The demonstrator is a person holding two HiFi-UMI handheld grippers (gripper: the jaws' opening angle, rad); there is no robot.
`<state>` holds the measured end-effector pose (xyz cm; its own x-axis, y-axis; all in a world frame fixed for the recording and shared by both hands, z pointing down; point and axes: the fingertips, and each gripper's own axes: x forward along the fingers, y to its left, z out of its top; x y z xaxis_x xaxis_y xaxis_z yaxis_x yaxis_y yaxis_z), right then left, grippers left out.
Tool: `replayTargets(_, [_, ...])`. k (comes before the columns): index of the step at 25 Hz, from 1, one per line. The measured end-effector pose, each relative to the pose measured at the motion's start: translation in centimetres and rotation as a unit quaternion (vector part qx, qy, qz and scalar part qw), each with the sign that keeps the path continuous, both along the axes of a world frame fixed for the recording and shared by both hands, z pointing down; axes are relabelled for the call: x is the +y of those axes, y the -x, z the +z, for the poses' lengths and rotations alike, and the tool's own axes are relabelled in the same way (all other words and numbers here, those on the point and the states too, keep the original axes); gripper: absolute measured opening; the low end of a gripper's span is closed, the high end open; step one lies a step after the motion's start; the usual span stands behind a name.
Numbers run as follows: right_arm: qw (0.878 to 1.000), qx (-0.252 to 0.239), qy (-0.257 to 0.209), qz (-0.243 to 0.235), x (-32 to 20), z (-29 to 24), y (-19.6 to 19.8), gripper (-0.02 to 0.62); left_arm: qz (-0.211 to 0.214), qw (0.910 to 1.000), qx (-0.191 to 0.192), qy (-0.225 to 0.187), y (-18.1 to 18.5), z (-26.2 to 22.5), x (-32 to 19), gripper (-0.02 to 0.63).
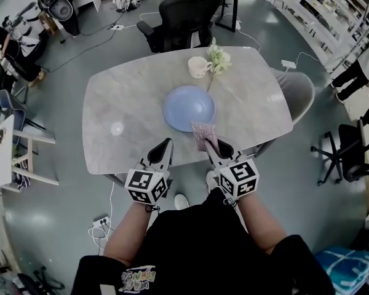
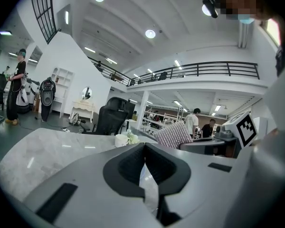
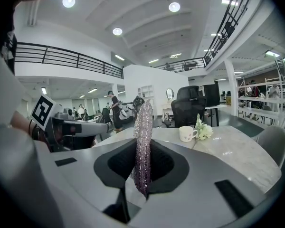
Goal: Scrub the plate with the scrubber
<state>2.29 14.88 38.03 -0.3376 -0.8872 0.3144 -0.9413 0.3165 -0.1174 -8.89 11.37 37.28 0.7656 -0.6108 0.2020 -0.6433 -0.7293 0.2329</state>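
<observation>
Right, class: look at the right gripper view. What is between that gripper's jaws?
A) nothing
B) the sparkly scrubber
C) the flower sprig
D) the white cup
B: the sparkly scrubber stands upright, pinched between the jaws of the right gripper, while the white cup and flower sprig sit further off on the table.
</observation>
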Motion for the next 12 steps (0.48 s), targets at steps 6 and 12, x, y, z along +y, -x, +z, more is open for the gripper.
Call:
replayTargets(6, [1.000,0.000,0.002,0.000,-0.60,0.01,0.03,0.067,0.003,1.0000,0.000,0.002,-0.05,0.16,-0.37,0.018])
replayTargets(12, [1.000,0.002,0.005,0.002,-0.89,0.35,-0.19,0.067,0.007,1.0000,-0.001,0.002,-0.16,0.42,-0.71,0.018])
